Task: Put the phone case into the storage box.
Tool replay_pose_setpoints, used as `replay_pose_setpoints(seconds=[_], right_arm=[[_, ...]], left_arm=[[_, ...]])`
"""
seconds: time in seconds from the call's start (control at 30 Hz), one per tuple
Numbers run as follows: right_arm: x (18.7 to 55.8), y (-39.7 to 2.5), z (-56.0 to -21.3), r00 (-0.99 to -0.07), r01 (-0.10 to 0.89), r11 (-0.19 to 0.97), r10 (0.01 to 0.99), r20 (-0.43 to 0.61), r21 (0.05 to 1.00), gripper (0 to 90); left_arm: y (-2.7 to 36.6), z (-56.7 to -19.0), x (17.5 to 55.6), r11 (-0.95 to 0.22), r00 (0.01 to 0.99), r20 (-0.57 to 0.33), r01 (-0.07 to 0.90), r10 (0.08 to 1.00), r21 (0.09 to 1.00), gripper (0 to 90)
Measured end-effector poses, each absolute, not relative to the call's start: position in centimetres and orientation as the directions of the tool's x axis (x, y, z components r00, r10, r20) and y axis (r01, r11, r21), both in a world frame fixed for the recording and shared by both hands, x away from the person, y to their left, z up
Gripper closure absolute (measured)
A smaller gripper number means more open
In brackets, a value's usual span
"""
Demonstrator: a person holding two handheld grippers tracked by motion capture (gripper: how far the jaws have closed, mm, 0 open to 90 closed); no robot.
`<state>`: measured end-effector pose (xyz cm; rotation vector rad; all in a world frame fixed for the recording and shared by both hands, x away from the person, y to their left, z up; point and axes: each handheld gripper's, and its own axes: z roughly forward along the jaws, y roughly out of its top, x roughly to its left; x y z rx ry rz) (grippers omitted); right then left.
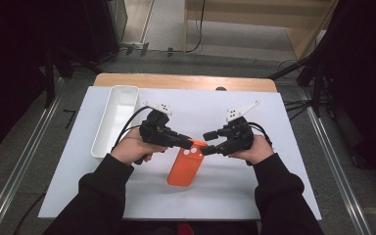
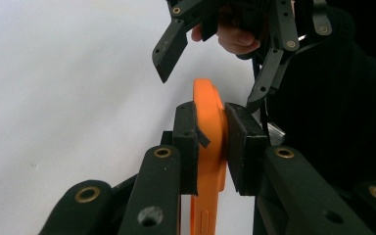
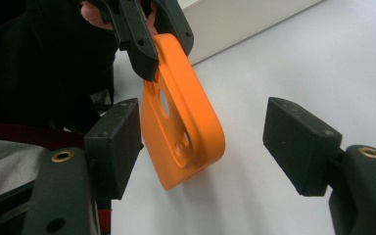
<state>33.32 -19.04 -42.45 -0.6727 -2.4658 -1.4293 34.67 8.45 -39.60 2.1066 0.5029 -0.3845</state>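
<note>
Orange phone case (image 1: 184, 166) clamped in left tool (image 2: 210, 142); right tool (image 3: 200, 142) wide open.

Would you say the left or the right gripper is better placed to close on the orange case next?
Probably the right gripper: its jaws stand open either side of the orange case, while the left gripper is already clamped on its edge.

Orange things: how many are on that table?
1: a flat orange case, near the table's middle, clamped at one edge by the left gripper; the open right gripper flanks it.
</note>
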Motion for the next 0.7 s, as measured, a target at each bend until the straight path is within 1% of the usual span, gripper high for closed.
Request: replay_pose_setpoints(seconds=[0.17, 0.3, 0.37, 0.43, 0.53, 0.7], right_arm=[[33.48, -18.83, -42.63, -0.878, 0.478, 0.429, 0.258, 0.403, 0.767, 32.0], [33.44, -18.58, -42.75, -0.88, 0.475, 0.436, 0.248, 0.406, 0.764, 35.4], [33.45, -18.57, -42.77, -0.882, 0.471, 0.439, 0.243, 0.404, 0.765, 38.1], [33.5, -18.65, -42.8, -0.882, 0.471, 0.439, 0.239, 0.406, 0.765, 44.0], [33.57, -18.84, -42.87, -0.881, 0.472, 0.427, 0.22, 0.418, 0.771, 50.2], [33.63, -18.94, -43.12, -0.881, 0.472, 0.427, 0.191, 0.434, 0.771, 57.2]], left_arm=[[8.43, -39.52, 34.59, -0.504, 0.872, -0.448, 0.482, 0.197, 0.717, 76.5], [8.39, -39.53, 34.55, -0.508, 0.876, -0.444, 0.474, 0.188, 0.719, 76.5], [8.36, -39.52, 34.5, -0.505, 0.876, -0.446, 0.474, 0.185, 0.722, 76.5], [8.39, -39.5, 34.49, -0.508, 0.878, -0.444, 0.468, 0.179, 0.723, 76.5], [8.48, -39.42, 34.46, -0.507, 0.88, -0.444, 0.464, 0.17, 0.727, 76.5], [8.55, -39.36, 34.43, -0.504, 0.882, -0.444, 0.46, 0.16, 0.731, 76.5]])
